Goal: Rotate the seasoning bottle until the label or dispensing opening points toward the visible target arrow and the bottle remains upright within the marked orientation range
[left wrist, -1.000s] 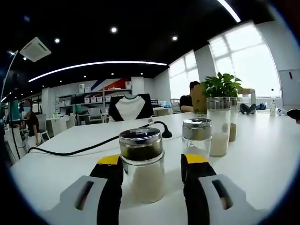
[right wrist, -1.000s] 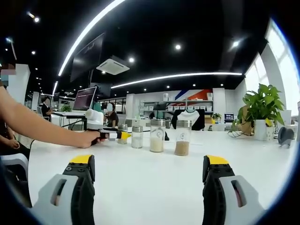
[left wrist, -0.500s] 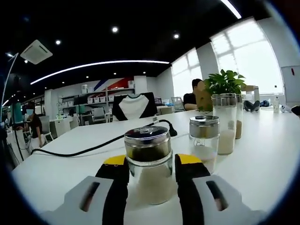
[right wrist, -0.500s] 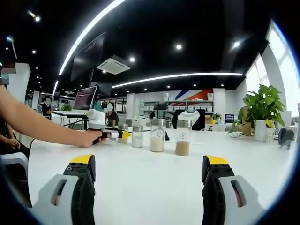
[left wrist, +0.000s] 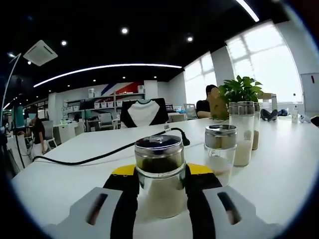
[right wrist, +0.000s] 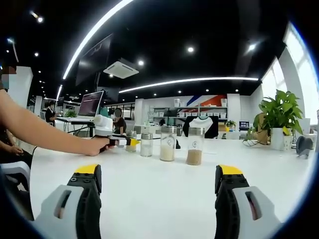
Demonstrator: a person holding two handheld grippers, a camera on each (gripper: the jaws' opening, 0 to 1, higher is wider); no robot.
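- Glass seasoning bottle [left wrist: 160, 174] stands upright on the white bench [left wrist: 279, 169], clamped by the left hand-held gripper [left wrist: 160, 180].
- Second shaker [left wrist: 220, 152] just beside; right hand-held gripper [right wrist: 158, 185] gapes wide.

Open-plan office. Black ceiling [right wrist: 199, 25] with recessed spotlights, a curved light strip [left wrist: 104, 68] and a ceiling air unit [right wrist: 121, 68]. Bright windows [left wrist: 259, 64] along one wall. Shelving [left wrist: 107, 102] at the far wall. White desk [right wrist: 159, 189]; potted plant [right wrist: 279, 117] near its far edge. Monitor [right wrist: 90, 104] on a neighbouring table.
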